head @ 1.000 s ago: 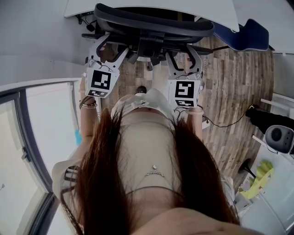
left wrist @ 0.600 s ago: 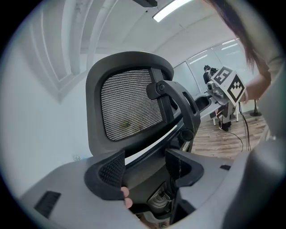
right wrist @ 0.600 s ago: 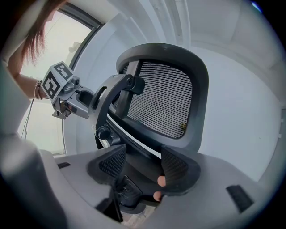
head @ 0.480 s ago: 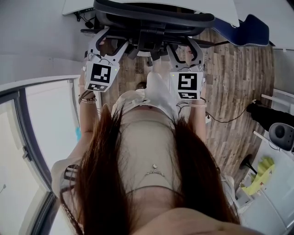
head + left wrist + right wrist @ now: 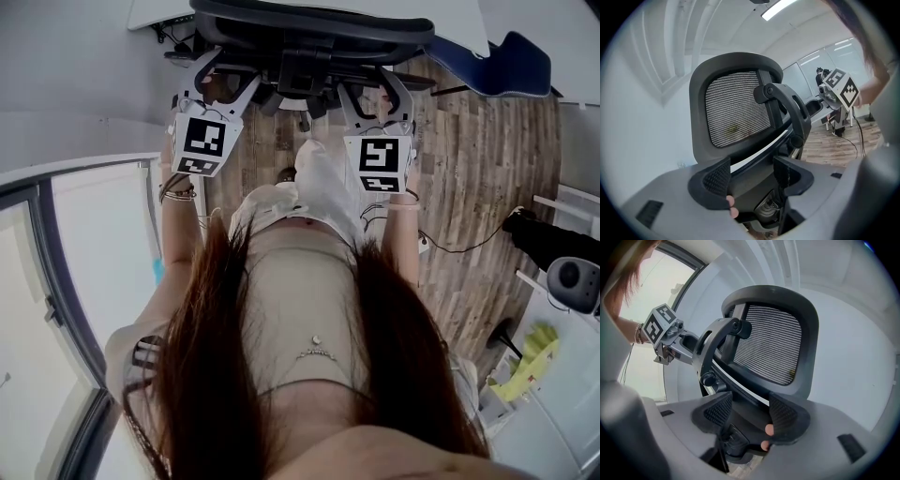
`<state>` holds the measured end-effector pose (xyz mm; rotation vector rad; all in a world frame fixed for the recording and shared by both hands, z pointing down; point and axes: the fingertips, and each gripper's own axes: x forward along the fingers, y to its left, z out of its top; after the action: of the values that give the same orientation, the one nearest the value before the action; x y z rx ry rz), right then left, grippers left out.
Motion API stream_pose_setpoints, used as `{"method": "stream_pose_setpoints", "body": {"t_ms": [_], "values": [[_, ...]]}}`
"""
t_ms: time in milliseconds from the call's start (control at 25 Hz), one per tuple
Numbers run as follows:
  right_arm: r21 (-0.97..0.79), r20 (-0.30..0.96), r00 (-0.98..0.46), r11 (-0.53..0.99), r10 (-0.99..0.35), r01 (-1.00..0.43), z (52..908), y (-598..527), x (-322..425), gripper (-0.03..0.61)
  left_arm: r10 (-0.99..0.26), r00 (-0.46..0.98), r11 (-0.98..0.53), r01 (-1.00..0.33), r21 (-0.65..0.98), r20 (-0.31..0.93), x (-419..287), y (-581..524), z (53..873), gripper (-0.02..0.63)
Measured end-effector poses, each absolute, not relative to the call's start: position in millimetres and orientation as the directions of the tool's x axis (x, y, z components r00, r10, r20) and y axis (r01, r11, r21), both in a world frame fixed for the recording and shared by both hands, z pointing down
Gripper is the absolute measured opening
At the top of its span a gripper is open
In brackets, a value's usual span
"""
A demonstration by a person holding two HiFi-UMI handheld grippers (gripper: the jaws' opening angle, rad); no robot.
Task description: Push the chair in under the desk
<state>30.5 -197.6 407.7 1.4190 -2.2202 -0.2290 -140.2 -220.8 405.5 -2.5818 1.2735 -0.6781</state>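
A pale wood floor (image 5: pixel 487 187) fills the right half of the head view, with a white wall (image 5: pixel 75 75) at the upper left and a glass panel (image 5: pixel 94 253) at the lower left; across the top edge runs the white bench (image 5: pixel 155 13), and the black mesh-backed chair (image 5: pixel 309 28) stands right against it at the top centre, its backrest overlapping the bench's near edge; the seat seems already to lie below the bench top, though the backrest hides how deep it sits; the push therefore looks nearly done, with perhaps a last short shove left and then taking the tools off; the left gripper (image 5: pixel 225 84) and the right gripper (image 5: pixel 373 94) sit side by side at the lower part of the backrest, each with its jaws spread wide and the chair's back frame showing in the gap, pinching nothing; whether the tips press on the frame I cannot tell; room ahead is short, ending at the bench edge; a blue seat (image 5: pixel 511 66) stands near the chair at the upper right, so drifting that way risks a bump; the wall closes the left side; a dark cable (image 5: pixel 469 251) lies on the floor at the middle right, well apart from the chair.
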Motion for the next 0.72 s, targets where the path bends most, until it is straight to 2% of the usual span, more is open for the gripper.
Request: {"method": "stream_pose_setpoints", "body": {"t_ms": [720], "values": [[0.379, 0.365, -0.318, 0.452, -0.875, -0.807, 407.4, -235.5, 45.2, 0.25, -0.788, 0.493, -0.608, -0.717, -0.341, 0.368, -132.0, -259.2, 402.2, 0.279]]}}
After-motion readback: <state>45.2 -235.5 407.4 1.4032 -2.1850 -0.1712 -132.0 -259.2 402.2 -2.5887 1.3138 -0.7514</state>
